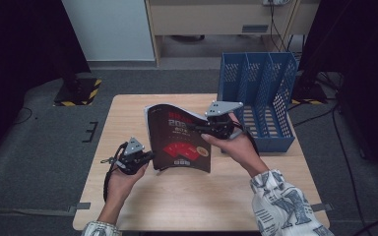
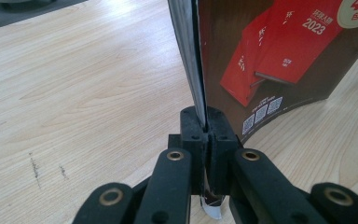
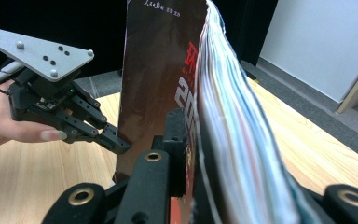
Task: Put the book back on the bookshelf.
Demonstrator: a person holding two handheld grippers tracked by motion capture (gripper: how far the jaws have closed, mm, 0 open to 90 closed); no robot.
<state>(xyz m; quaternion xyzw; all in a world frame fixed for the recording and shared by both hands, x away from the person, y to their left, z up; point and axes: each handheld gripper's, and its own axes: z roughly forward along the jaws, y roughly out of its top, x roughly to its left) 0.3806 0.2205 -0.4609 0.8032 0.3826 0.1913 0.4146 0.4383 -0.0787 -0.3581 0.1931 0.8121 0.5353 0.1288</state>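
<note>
Sleeved forearms come in low; both hands carry grippers, and both grippers have hold of one thick paperback catalogue (image 1: 178, 138) held upright over the counter (image 1: 128, 110).

Left gripper (image 1: 150, 156) — fingers (image 2: 192, 122) clamped shut on the book's lower corner, cover and a thin run of pages pinched between the pads. In the left gripper view the cover rises straight up from between the fingers, and its bottom edge bows away to the right.

Right gripper (image 1: 193, 127) — fingers (image 3: 176, 135) closed on the dark cover near the opposite upper edge; the page block fans loose just beyond them, unclamped.

Judgement on handling: heavy for its grip points, floppy, glossy cover likely slick. Held by corners it sags and curls. Better purchase would be at the spine, or across the whole block, so pages do not splay.

Beyond the right fingers, well apart: blue file rack (image 1: 266, 83) with upright compartments, standing at the counter's far corner.
</note>
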